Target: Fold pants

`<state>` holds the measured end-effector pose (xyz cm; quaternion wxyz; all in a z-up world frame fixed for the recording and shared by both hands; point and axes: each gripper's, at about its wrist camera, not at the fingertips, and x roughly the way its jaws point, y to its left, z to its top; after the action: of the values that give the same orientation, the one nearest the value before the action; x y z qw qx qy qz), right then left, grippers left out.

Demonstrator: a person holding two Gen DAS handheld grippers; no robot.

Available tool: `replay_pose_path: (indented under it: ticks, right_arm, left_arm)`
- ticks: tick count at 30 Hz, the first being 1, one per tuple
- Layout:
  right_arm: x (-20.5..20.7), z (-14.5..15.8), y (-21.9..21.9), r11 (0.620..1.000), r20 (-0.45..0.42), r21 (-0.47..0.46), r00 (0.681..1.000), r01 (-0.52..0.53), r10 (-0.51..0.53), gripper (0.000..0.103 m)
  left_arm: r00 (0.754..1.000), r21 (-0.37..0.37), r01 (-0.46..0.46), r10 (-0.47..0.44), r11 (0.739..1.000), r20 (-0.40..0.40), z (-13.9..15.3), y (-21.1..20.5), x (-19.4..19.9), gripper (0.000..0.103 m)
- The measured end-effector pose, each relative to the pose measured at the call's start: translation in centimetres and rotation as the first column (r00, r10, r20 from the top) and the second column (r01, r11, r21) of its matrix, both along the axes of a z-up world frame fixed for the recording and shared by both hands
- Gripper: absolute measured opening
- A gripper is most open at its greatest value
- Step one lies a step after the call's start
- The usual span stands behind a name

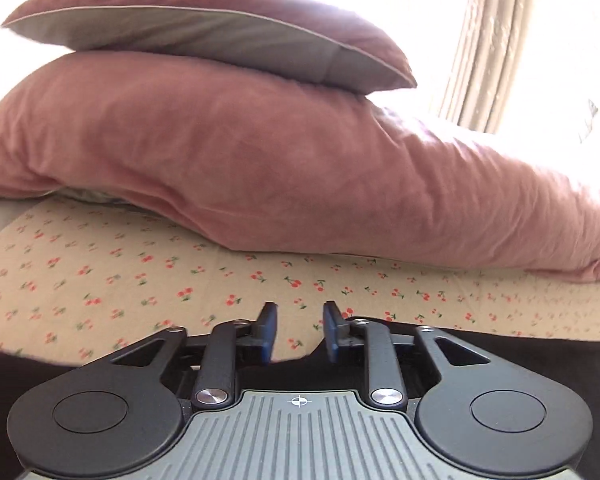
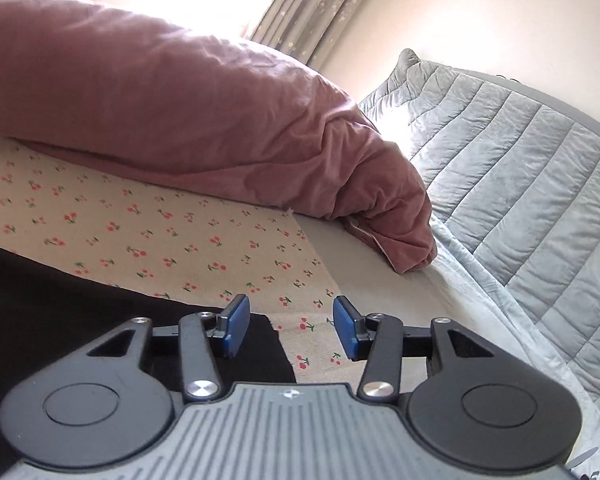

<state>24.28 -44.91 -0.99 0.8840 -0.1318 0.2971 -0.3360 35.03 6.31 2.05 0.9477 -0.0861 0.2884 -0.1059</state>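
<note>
From the left wrist view, the left gripper (image 1: 299, 330) hangs low over the bed with its blue-padded fingers (image 1: 269, 330) parted and nothing between them. The black pants (image 1: 520, 354) lie flat under and to either side of it, their far edge running across the cherry-print sheet (image 1: 140, 276), which shows in the gap between the fingers. Beyond the sheet sits a big dusty-pink duvet (image 1: 280, 160), bunched into a long roll, with a pink-and-grey pillow (image 1: 204, 36) resting on top of it. A pale curtain (image 1: 484, 48) hangs at the right against a very bright window. From the right wrist view, the right gripper (image 2: 291, 330) is also spread wide and holds nothing. Its left finger (image 2: 236, 326) hovers over a corner of the pants (image 2: 40, 312), which fill the lower left, while its right finger is over bare sheet (image 2: 148, 236). The duvet (image 2: 172, 120) slopes down to the right, its end touching a quilted grey blanket (image 2: 520, 168) draped along the far side of the bed. A star-patterned curtain (image 2: 316, 4) hangs behind.
</note>
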Motion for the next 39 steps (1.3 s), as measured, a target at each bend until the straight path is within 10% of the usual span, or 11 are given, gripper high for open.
replay_pose_path:
  ticks: [8,14,19,22,25,31,36,38,39]
  right_arm:
    - [-7.8,3.9,16.0,0.869,0.016,0.296,0.912,-0.395,0.409,0.065]
    - [-9.3,-0.6,25.9,0.742,-0.017,0.407,0.808,-0.532,0.589,0.065]
    - [-9.9,-3.6,23.6,0.728,-0.014,0.486,0.829,-0.483,0.559,0.06]
    - [-10.4,-2.5,22.4,0.791,-0.057,0.448,0.869,-0.418,0.491,0.055]
    - [-11.3,-2.1,23.1,0.755,0.016,0.449,0.849,-0.478,0.528,0.053]
    - [-10.9,-1.2,29.1,0.651,0.09,0.323,0.707,-0.687,0.701,0.052]
    - [-9.2,-2.8,33.6,0.567,0.062,0.254,0.598,-0.784,0.799,0.028]
    - [-8.2,-4.0,34.1,0.566,0.024,0.295,0.599,-0.769,0.801,0.023]
    - [-8.1,-4.2,33.9,0.562,0.028,0.298,0.596,-0.771,0.803,0.02]
  left_arm:
    - [0.949,-0.106,-0.247,0.219,0.963,-0.228,-4.0,10.9,-11.4,0.043]
    - [0.924,-0.157,-0.348,0.31,0.924,-0.223,-5.1,14.1,-15.6,0.041]
    - [0.935,-0.247,-0.332,0.283,0.91,-0.213,-5.6,16.2,-17.8,0.041]
    - [0.923,-0.262,-0.368,0.316,0.892,-0.219,-5.4,16.9,-18.2,0.041]
    - [0.886,-0.325,-0.45,0.372,0.831,-0.277,-5.3,17.7,-18.7,0.041]
    - [0.84,-0.27,-0.537,0.476,0.799,-0.261,-4.2,18.3,-20.1,0.06]
    - [0.84,-0.349,-0.534,0.437,0.77,-0.321,-6.5,19.4,-18.5,0.071]
    - [0.83,-0.364,-0.555,0.471,0.748,-0.298,-6.9,19.6,-17.5,0.067]
    - [0.84,-0.346,-0.541,0.469,0.766,-0.274,-6.6,19.3,-16.9,0.047]
